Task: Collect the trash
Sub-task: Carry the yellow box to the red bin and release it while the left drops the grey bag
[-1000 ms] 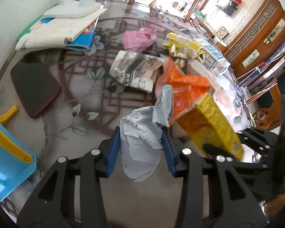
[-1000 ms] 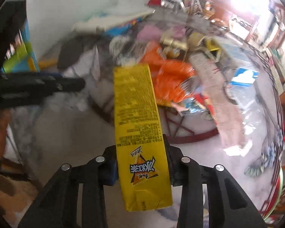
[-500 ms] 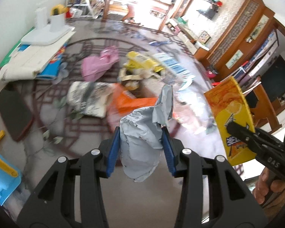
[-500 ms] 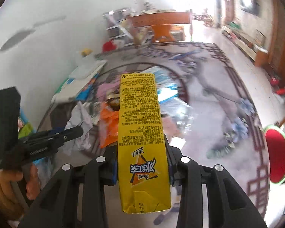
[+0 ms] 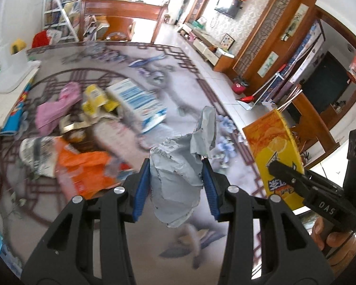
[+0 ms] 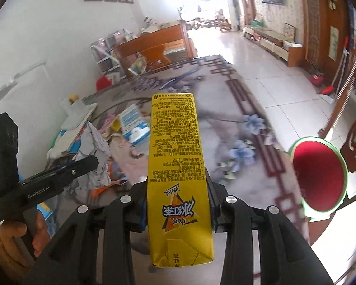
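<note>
Two pieces are in hand: the left gripper pinches a crumpled grey wrapper, limp and light; the right gripper clamps a yellow drink carton across its stiff midsection, probably crushable. Farther left, litter dots the rug.

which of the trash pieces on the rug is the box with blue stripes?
The white box with blue stripes, lying flat beyond the small yellow carton. The pink bag and orange bag are soft plastic, unstriped.
</note>
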{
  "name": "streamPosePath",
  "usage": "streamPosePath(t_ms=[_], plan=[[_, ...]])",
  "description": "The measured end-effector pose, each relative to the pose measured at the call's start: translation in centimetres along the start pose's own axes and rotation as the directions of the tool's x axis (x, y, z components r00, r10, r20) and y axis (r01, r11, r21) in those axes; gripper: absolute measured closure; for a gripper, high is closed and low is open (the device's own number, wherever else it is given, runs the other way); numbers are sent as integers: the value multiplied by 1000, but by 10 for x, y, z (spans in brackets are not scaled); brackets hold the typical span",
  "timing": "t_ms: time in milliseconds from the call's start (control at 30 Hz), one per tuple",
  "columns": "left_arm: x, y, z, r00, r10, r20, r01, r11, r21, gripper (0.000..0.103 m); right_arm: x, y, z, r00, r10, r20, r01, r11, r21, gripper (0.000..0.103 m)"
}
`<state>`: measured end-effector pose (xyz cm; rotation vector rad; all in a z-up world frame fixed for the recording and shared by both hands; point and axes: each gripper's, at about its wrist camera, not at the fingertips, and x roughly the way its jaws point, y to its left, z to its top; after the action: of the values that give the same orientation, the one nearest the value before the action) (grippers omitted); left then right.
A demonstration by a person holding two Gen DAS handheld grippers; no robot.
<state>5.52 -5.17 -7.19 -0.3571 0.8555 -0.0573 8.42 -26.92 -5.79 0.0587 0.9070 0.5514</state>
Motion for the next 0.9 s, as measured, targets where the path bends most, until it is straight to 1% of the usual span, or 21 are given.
streamPosePath(t_ms=[367, 500, 700, 800, 900], plan=[[33, -88, 10, 998, -57, -5, 57, 998, 40, 62, -25, -91, 7, 999, -30, 21, 28, 997, 76, 68], [51, -124, 12, 995, -92, -26, 94, 993, 72, 62, -38, -128, 7, 997, -65, 31, 61, 991, 119, 68], [86, -180, 13, 984, -153, -89, 163, 979, 120, 62, -54, -191, -4, 993, -117, 25, 107, 962, 252, 68], [106, -204, 14, 975, -182, -128, 199, 970, 138, 62, -60, -221, -12, 990, -138, 15, 126, 937, 326, 68], [129, -228, 15, 965, -202, -168, 229, 960, 160, 62, -64, -245, -17, 987, -162, 10, 147, 916, 373, 68]])
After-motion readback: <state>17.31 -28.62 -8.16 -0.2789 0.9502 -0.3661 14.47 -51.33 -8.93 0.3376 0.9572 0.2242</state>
